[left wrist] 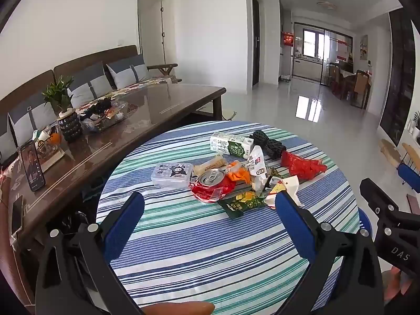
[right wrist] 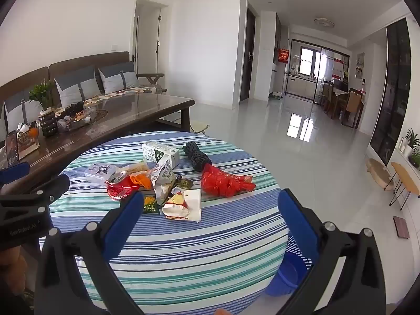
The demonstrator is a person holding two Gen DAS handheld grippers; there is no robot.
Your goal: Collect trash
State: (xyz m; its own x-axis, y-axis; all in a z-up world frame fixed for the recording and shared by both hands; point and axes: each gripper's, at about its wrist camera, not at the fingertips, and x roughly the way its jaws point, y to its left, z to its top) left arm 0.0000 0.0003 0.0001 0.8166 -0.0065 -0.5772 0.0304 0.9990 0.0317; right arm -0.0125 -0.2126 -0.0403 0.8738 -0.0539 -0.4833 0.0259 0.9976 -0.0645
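Note:
A pile of trash lies on a round table with a striped cloth (left wrist: 210, 249) (right wrist: 197, 249): a crushed red can (left wrist: 211, 181) (right wrist: 119, 183), a white-green milk carton (left wrist: 231, 145) (right wrist: 160, 153), a red net bag (left wrist: 302, 166) (right wrist: 225, 181), black foam netting (left wrist: 269, 141) (right wrist: 195, 156), a clear plastic box (left wrist: 170, 174) (right wrist: 101, 172), a white paper wrapper (right wrist: 185, 204) and small packets. My left gripper (left wrist: 210, 204) is open and empty, above the table's near side. My right gripper (right wrist: 210, 204) is open and empty, near the white wrapper.
A blue perforated waste basket (right wrist: 291, 265) stands on the floor at the table's right edge. A long glass-topped coffee table (left wrist: 118, 120) with a plant, a phone and a tray stands to the left, a sofa behind it. Shiny tiled floor stretches right.

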